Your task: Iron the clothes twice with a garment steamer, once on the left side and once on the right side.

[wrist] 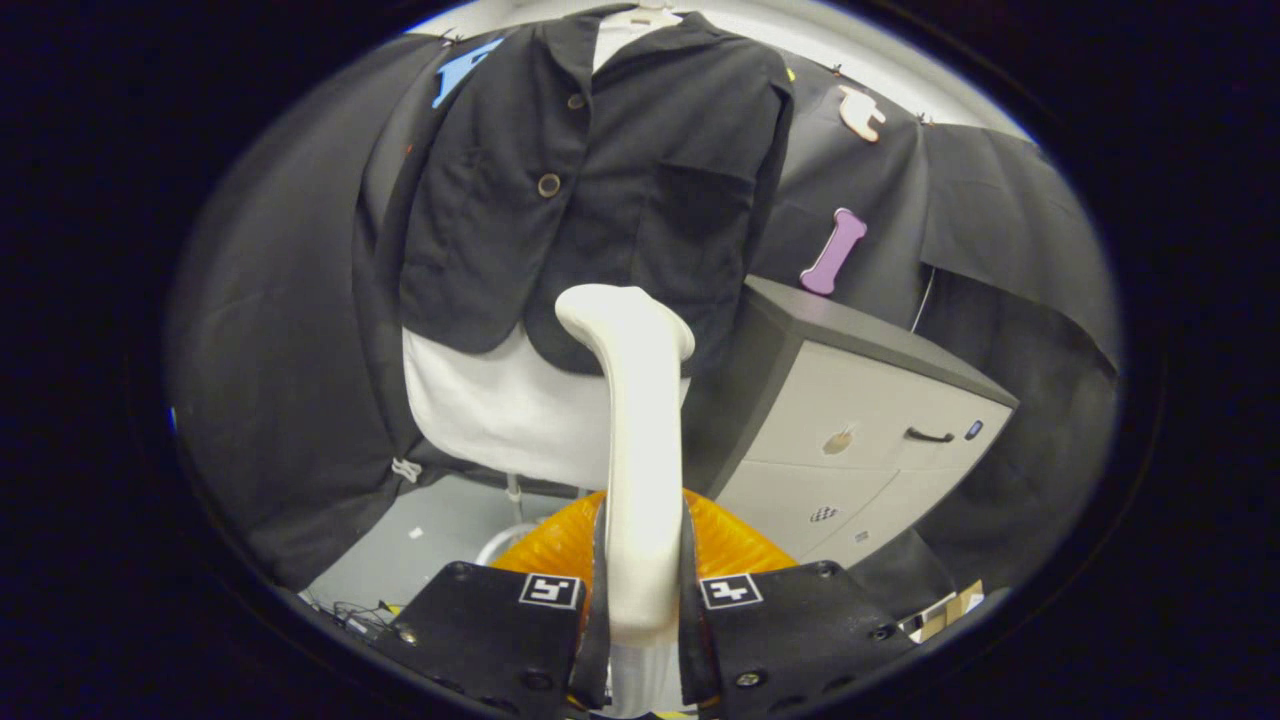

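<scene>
My gripper (640, 590) is shut on the white handle of the garment steamer (640, 430), both fingers pressing its sides. The steamer rises upright from between the fingers, and its curved head reaches the lower hem of the black jacket (590, 190). Beneath the handle sits the steamer's orange ribbed base (735, 545). The jacket hangs on a hanger straight ahead, buttoned over a white garment (500, 410) that shows below its hem. The steamer head is near the jacket's middle, at the bottom of the front opening.
A grey cabinet (860, 440) with drawers and a dark top stands right of the clothes, close to the steamer. A white stand base (505, 540) sits on the grey floor under the clothes. Cables lie on the floor at the left; cardboard bits lie at the right.
</scene>
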Demonstrator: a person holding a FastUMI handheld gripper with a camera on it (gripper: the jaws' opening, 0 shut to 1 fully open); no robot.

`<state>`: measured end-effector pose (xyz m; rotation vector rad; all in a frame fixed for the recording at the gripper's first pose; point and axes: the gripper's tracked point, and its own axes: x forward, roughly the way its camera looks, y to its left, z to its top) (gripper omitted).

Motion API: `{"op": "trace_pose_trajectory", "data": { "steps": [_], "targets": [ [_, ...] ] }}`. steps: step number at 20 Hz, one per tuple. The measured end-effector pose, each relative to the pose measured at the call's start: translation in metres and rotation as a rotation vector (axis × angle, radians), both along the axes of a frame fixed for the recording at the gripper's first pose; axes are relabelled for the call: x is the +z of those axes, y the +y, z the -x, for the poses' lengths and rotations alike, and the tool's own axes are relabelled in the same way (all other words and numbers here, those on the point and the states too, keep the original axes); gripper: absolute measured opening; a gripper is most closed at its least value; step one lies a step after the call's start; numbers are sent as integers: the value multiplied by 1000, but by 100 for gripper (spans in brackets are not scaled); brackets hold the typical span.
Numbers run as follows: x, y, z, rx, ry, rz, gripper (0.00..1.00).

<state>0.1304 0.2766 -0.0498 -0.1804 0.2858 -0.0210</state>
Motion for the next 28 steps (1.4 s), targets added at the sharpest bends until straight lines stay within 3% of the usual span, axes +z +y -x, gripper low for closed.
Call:
{"op": "trace_pose_trajectory", "data": {
  "steps": [8,15,23,28],
  "targets": [
    [167,61,25,99,-365,-11,30],
    [292,112,-6,165,-633,8,30],
    [378,170,-47,229,-771,2,30],
    [407,200,-78,218,-802,70,30]
  ]
}}
